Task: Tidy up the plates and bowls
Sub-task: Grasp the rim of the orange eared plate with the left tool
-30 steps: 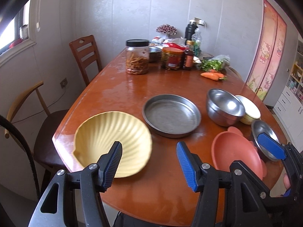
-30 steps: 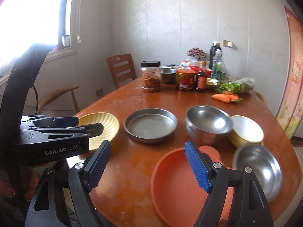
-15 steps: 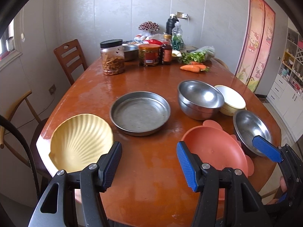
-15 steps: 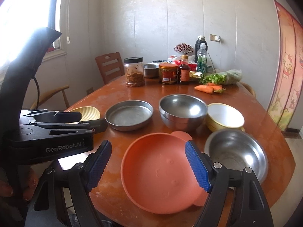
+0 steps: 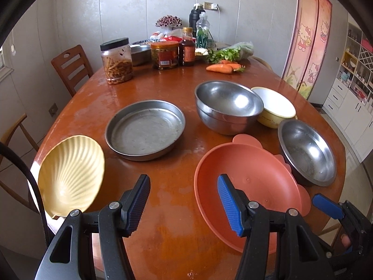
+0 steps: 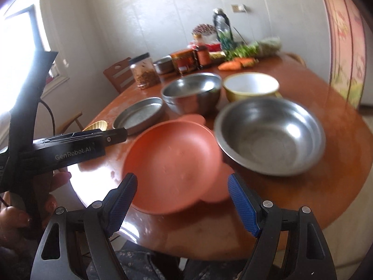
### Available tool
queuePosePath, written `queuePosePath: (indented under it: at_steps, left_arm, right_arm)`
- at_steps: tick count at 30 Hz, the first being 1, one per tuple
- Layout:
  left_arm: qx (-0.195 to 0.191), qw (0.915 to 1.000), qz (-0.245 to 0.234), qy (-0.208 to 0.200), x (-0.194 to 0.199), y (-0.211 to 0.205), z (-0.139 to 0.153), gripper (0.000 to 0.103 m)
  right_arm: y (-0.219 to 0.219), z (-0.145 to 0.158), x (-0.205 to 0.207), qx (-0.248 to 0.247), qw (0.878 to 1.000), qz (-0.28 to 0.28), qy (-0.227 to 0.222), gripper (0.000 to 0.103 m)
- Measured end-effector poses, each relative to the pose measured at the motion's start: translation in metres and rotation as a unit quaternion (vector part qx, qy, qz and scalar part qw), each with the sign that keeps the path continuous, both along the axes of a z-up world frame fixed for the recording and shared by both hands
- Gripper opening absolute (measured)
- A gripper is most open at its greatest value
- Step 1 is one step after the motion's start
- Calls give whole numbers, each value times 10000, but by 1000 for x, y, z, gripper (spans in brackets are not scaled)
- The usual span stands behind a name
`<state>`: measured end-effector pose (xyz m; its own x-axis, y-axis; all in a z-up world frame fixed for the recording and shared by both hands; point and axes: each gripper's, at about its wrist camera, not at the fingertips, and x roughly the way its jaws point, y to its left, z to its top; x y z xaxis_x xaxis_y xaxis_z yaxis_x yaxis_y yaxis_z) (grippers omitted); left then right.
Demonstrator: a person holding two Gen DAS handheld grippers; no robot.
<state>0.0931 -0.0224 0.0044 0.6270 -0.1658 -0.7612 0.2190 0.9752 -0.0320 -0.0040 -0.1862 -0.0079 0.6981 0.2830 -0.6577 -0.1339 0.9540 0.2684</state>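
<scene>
On the brown table (image 5: 177, 86) lie a yellow shell plate (image 5: 70, 175) at the near left, a round steel pan (image 5: 144, 129), a deep steel bowl (image 5: 226, 105), a yellow bowl (image 5: 275, 109), a shallow steel bowl (image 5: 305, 149) and an orange plate (image 5: 251, 186). My left gripper (image 5: 184, 200) is open and empty above the near edge, between shell plate and orange plate. My right gripper (image 6: 181, 200) is open and empty just before the orange plate (image 6: 172, 161), with the shallow steel bowl (image 6: 268, 137) behind it to the right.
Jars (image 5: 117, 60), bottles (image 5: 186, 46), carrots (image 5: 221, 67) and greens (image 5: 230, 52) crowd the far end of the table. Wooden chairs (image 5: 70, 67) stand along the left side. White cabinets (image 5: 354, 93) stand at the right.
Both grippers have swung to the right, so the dishes shifted left in view. The right gripper has come lower and nearer to the orange plate. Both stay open.
</scene>
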Motion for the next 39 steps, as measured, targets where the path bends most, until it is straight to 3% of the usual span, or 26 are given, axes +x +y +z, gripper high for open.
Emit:
queuePosePath:
  at_steps: [7, 15, 18, 19, 22, 39]
  left_arm:
    - [32, 9998, -89, 202, 15, -10, -16, 60]
    - [-43, 9986, -344, 395, 25, -21, -35, 60]
    - [-213, 9976, -515, 406, 24, -23, -37, 60]
    - [-246, 9972, -581, 403, 23, -24, -37, 60]
    - [-39, 9976, -626, 309, 19, -29, -37, 59]
    - [-177, 9989, -407, 124, 0, 1, -22, 59]
  right_arm:
    - [-18, -16, 0, 377, 9986, -197, 302, 81]
    - [-13, -23, 7, 155, 9994, -209, 233, 80]
    - [-6, -24, 13, -24, 9998, -124, 172, 73]
    - [-4, -24, 14, -58, 9998, -80, 168, 66]
    - [3, -25, 19, -174, 9997, 16, 155, 58]
    - [24, -15, 16, -235, 9994, 251, -6, 58]
